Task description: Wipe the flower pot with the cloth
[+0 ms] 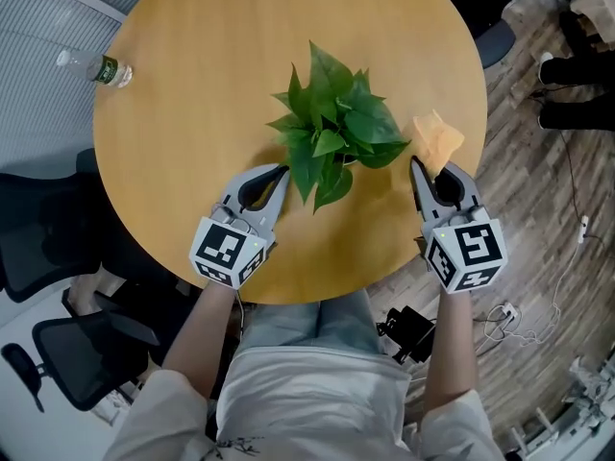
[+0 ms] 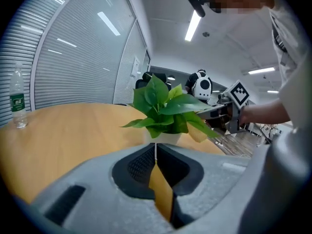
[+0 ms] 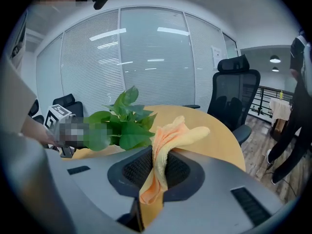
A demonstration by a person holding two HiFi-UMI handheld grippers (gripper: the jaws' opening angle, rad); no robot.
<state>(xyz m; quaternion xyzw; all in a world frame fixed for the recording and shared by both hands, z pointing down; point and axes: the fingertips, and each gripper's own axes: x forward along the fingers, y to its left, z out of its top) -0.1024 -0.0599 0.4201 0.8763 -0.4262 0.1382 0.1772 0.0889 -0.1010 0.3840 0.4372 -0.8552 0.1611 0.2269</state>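
Grey right gripper [image 1: 417, 167] clamps a soft orange cloth [image 1: 438, 140] just right of the leafy white flower pot [image 2: 164, 138]; grey left gripper [image 1: 282, 170], jaws together and empty, flanks its other side.

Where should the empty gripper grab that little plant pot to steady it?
Probably the pot's white wall, low down, coming in level from the left gripper's side: the leaves overhang the rim, so from above they would be crushed. Its shut jaws must open first.

Round tan wooden table [image 1: 192, 75]: centre of frame.
Clear plastic water bottle with green label [image 1: 96, 67]: standing near the table's upper left edge.
Black mesh office chair [image 1: 72, 358]: lower left.
Grey-brown wood-plank floor [image 1: 538, 190]: right side, with white cables [image 1: 524, 320] lying on it.
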